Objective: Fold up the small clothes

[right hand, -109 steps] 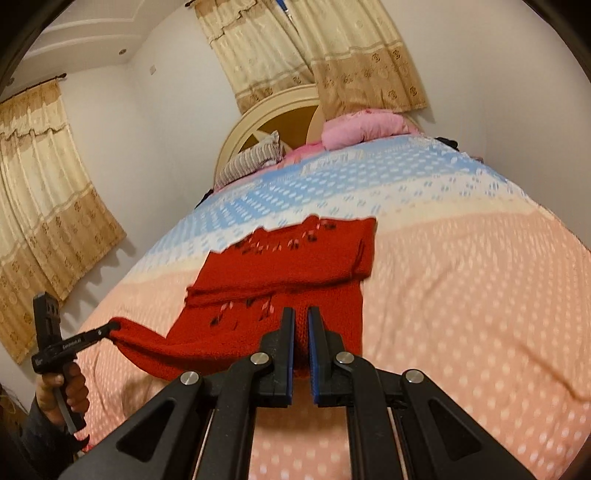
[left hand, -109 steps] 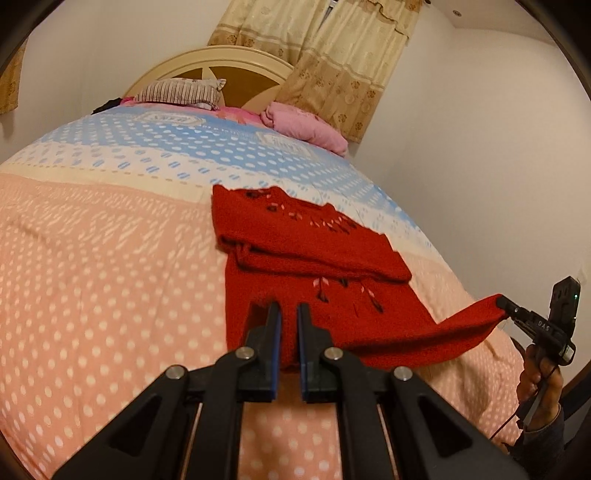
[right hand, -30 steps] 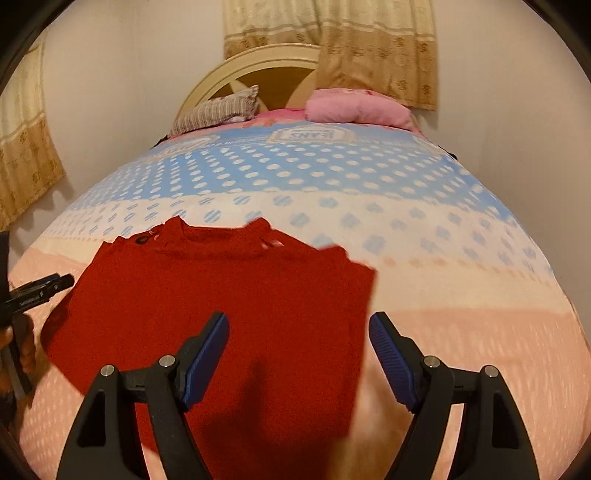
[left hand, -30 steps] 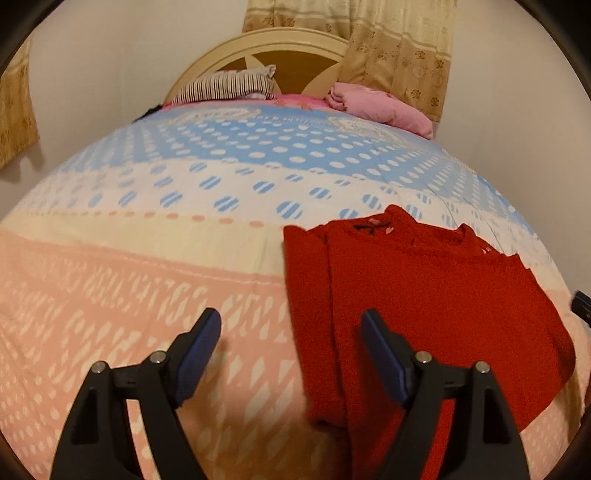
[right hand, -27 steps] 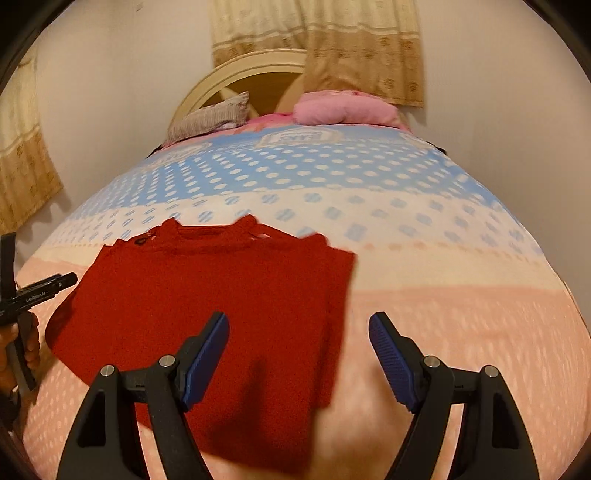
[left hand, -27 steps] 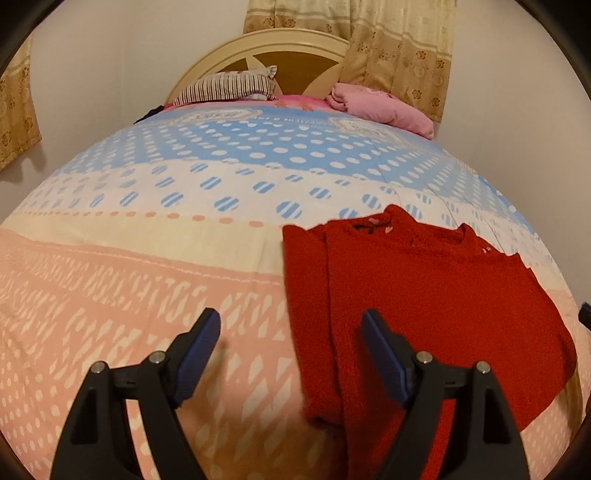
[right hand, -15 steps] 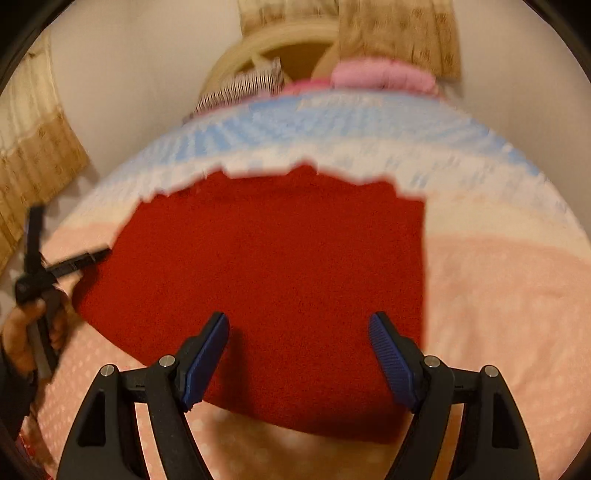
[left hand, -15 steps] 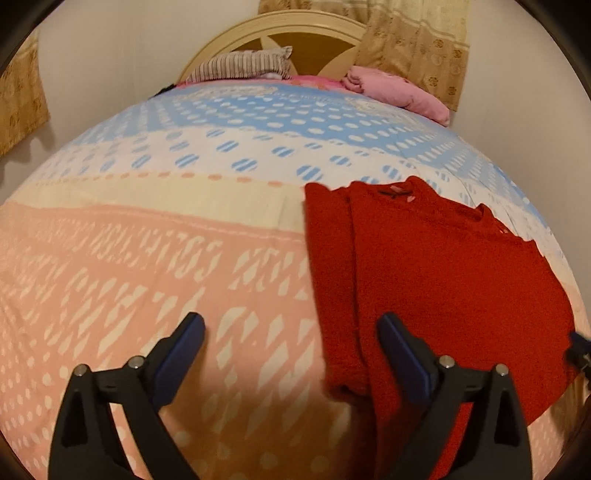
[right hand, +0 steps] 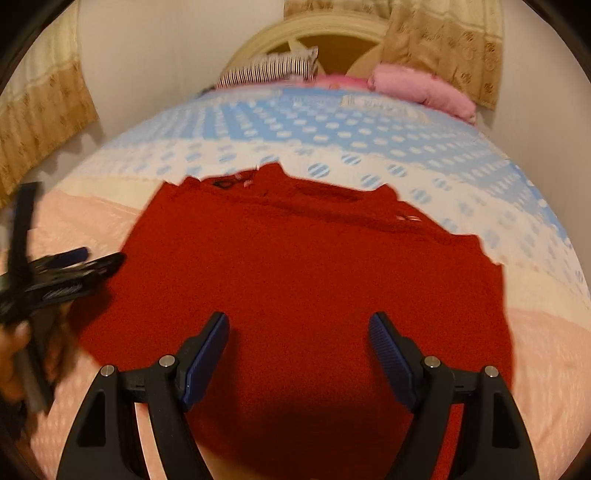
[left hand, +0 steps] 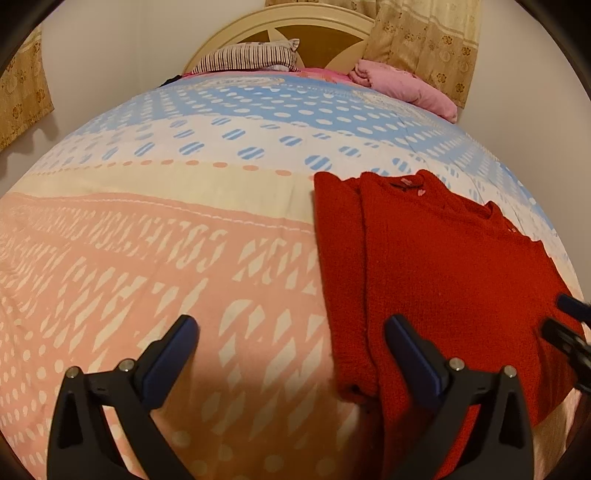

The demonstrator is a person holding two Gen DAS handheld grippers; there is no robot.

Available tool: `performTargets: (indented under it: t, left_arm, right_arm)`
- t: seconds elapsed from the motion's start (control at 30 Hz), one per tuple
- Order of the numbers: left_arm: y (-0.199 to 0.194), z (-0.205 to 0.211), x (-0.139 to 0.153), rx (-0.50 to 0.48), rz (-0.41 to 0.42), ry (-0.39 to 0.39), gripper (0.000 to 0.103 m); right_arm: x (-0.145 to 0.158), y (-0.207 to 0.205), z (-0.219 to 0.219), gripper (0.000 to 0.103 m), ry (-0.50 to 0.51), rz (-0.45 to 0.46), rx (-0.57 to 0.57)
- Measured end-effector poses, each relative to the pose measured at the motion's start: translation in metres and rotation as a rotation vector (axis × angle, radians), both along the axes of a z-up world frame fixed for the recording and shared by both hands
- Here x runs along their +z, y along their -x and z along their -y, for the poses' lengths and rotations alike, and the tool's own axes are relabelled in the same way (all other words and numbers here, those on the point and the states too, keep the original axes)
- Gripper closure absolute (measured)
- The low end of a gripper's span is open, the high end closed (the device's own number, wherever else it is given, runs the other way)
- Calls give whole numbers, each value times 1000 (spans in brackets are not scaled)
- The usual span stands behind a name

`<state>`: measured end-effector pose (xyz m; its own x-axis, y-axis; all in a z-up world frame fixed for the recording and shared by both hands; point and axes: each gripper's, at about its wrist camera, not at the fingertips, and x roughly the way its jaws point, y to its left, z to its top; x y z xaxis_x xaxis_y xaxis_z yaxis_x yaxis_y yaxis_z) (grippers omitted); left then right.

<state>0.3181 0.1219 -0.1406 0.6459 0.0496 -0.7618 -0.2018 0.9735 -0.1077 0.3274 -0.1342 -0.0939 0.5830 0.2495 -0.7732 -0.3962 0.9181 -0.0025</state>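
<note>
A red knitted sweater [left hand: 443,277] lies folded flat on the bed, neck toward the headboard, its left sleeve tucked along the left edge. My left gripper [left hand: 291,325] hovers low over the sweater's lower left corner, its jaws opening wide, with bedspread and the sweater's edge under the gap and nothing pressed by the pads. In the right wrist view the sweater [right hand: 295,266] fills the middle, and my right gripper [right hand: 299,319] stands open just above its lower half, holding nothing. The left gripper [right hand: 74,266], held by a hand, shows blurred at the sweater's left edge.
The bedspread [left hand: 147,258] is pink, cream and blue with dots. At the head of the bed lie a striped pillow [left hand: 247,59] and a pink pillow [left hand: 406,88] against a cream headboard [left hand: 288,26]. Curtains [left hand: 424,40] hang behind. A white wall runs close along the bed's right side.
Both grippers, earlier shut on the sweater's lower edge, have let go and stand open. The left jaws widened. The right gripper swung left over the sweater.
</note>
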Motion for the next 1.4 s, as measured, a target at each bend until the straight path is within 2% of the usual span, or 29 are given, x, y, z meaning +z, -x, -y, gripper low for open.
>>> performTargets:
  t: [0.07, 0.23, 0.43, 0.5, 0.6, 0.67, 0.73, 0.83, 0.9, 1.0, 1.07, 1.23, 1.33, 1.4]
  left_arm:
    - [1, 1, 1, 0, 7, -4, 0]
    - [2, -4, 1, -6, 15, 39, 0]
    - [7, -7, 3, -5, 44, 70, 0]
    - [11, -9, 5, 10, 63, 77, 0]
    - [15, -12, 7, 21, 90, 92, 0]
    - [18, -17, 8, 32, 114, 120, 0]
    - [20, -23, 8, 55, 125, 143, 0]
    - [19, -23, 6, 59, 121, 148, 0]
    - [15, -17, 6, 44, 107, 126, 0]
    - [15, -12, 6, 34, 94, 93, 0]
    - [15, -9, 6, 27, 96, 78, 0]
    - [18, -19, 5, 42, 103, 125, 0]
    - [22, -21, 5, 37, 112, 155, 0]
    - [25, -18, 7, 24, 121, 153, 0]
  right_arm:
    - [-14, -18, -12, 24, 38, -42, -19]
    - [-22, -46, -12, 24, -19, -87, -95]
    - [-27, -68, -22, 23, -3, -87, -128]
    - [-30, -78, -22, 18, -13, -92, -147]
    - [-24, -81, -23, 17, -16, -95, -180]
    - [-13, -66, -28, 17, -35, -50, -163]
    - [-5, -46, -40, 17, -69, -30, -91]
    - [-13, -33, -68, 38, -63, -88, 10]
    - [-20, -42, -79, 38, -43, -84, 9]
    - [-26, -69, -82, 35, -86, -116, -16]
    - [-25, -74, -87, 35, -64, -112, -2]
    - [-10, -39, -62, 35, -109, -79, 38]
    - [0, -11, -25, 35, -60, -2, 20]
    - [4, -2, 3, 35, -31, 11, -23]
